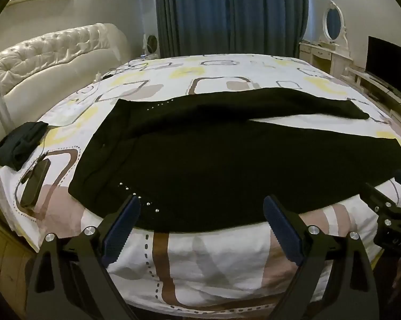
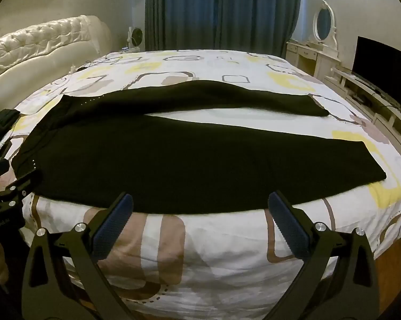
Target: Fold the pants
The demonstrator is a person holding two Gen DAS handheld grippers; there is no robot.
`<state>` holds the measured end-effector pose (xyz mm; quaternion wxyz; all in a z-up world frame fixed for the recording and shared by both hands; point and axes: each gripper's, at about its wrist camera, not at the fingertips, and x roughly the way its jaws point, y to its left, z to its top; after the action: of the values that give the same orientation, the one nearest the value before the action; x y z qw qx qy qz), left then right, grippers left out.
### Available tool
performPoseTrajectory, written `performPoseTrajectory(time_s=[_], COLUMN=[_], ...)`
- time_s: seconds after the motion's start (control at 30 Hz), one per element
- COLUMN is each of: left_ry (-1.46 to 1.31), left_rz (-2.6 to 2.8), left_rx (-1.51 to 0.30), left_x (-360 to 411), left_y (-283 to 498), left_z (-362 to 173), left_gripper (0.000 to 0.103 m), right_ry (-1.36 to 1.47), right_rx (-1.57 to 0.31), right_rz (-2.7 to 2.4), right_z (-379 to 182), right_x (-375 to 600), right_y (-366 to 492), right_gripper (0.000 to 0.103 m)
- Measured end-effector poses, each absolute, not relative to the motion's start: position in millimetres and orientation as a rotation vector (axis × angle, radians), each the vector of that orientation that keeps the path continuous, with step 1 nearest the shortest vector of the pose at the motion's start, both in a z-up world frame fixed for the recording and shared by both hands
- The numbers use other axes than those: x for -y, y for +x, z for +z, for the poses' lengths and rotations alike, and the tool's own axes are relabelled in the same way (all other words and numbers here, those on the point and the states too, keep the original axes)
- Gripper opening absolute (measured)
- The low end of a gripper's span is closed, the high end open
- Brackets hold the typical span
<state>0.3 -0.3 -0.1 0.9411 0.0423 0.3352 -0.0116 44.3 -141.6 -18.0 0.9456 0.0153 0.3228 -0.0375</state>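
Black pants (image 1: 189, 160) lie spread flat across the patterned bed (image 1: 221, 261), waist at the left, both legs stretching right with a strip of sheet between them. Small studs dot the waist corners. In the right wrist view the pants (image 2: 152, 165) fill the near half of the bed (image 2: 227, 245). My left gripper (image 1: 201, 208) hangs open just short of the pants' near edge by the waist, nothing between its fingers. My right gripper (image 2: 200, 205) is open too, at the near leg's edge, empty. Each gripper shows at the other view's side.
A folded dark garment (image 1: 19, 144) and a phone (image 1: 36, 182) with a cable lie at the bed's left end. A tufted cream headboard (image 1: 56, 50) stands left, blue curtains (image 1: 227, 13) behind, and a vanity (image 1: 331, 50) and television (image 1: 390, 66) on the right.
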Motion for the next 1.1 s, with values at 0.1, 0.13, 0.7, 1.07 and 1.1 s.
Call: performPoseTrajectory(time_s=[0.1,0.13,0.7,1.07,1.1], left_ry=[0.07,0.069,0.074,0.056,0.054], left_rz=[-0.024,-0.023,-0.024,-0.031,-0.031], left_rx=[-0.7,-0.701,-0.73,-0.749,-0.751], left_x=[-5,-7,-9,-12,-12], left_y=[5,5,8,7,7], left_z=[-5,-6,-16,-22,-22], left_gripper=[0.093,0.093,0.093,0.093,0.093], right_ry=[0.036,0.037,0.032,0.031,0.031], right_rx=[-0.655,-0.655,-0.666,-0.669,-0.669], right_rz=[-0.08,-0.081,-0.091,-0.092,-0.093], right_z=[-18,-18,-24,-24,-24], right_x=[142,143,149,148,148], right_y=[44,44,45,45,45], right_gripper=[0.101,0.101,0.101,0.101,0.101])
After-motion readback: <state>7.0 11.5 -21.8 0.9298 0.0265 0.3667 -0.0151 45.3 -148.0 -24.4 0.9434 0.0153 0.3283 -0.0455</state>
